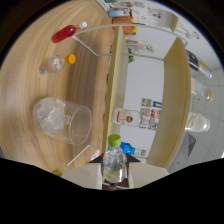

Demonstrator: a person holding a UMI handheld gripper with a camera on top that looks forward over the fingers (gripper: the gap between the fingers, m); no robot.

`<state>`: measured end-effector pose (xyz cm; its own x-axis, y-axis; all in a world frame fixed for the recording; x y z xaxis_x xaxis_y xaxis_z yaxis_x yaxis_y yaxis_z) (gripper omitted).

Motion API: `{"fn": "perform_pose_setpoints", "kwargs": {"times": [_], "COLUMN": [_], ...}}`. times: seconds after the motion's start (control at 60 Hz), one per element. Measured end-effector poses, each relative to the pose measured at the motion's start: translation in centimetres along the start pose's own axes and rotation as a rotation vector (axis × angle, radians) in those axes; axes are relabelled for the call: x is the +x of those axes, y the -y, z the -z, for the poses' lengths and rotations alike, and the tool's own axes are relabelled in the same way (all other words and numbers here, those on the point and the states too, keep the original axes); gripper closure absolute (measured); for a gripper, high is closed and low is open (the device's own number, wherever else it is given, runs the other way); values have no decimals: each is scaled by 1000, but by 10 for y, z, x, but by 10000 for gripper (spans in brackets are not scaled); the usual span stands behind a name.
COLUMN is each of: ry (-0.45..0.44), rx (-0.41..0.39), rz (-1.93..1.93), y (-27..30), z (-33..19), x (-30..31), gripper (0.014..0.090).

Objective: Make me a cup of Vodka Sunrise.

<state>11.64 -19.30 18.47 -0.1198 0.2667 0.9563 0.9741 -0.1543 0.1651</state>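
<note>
Between my fingers (114, 186) I hold a clear green-capped bottle (114, 165), gripped on both sides. Beyond it, the wooden surface (30, 75) carries an ice-filled glass (61, 119), a red bottle (66, 33) and a small orange-capped bottle (56, 63); its edge meets white wall.

Small clear plastic bottle w/ green cap (114, 162): clamped between gripper (114, 176) fingers. Clear glass tumbler w/ ice (61, 120): near, on wooden tabletop. Red-liquid bottle (66, 33), orange-capped bottle (56, 63): beyond tumbler.

We see the tongs (114, 182) as two pale cream, flat-faced, blocky fingers (85, 176) rising out of a black housing; no cables, screws or markings visible.
</note>
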Motion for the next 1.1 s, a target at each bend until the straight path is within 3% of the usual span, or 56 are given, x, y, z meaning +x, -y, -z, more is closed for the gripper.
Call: {"fn": "perform_pose_setpoints", "kwargs": {"times": [0.25,0.55,0.717,0.933,1.1], "ry": [-37,-23,-15,18,107], "rx": [-11,8,56,258,305], "rz": [411,377,-2,-857,-1314], "y": [8,14,15,16,-4], "z": [3,7,18,40,33], "x": [5,4,25,72,47], "gripper": [699,697,696,695,696]}}
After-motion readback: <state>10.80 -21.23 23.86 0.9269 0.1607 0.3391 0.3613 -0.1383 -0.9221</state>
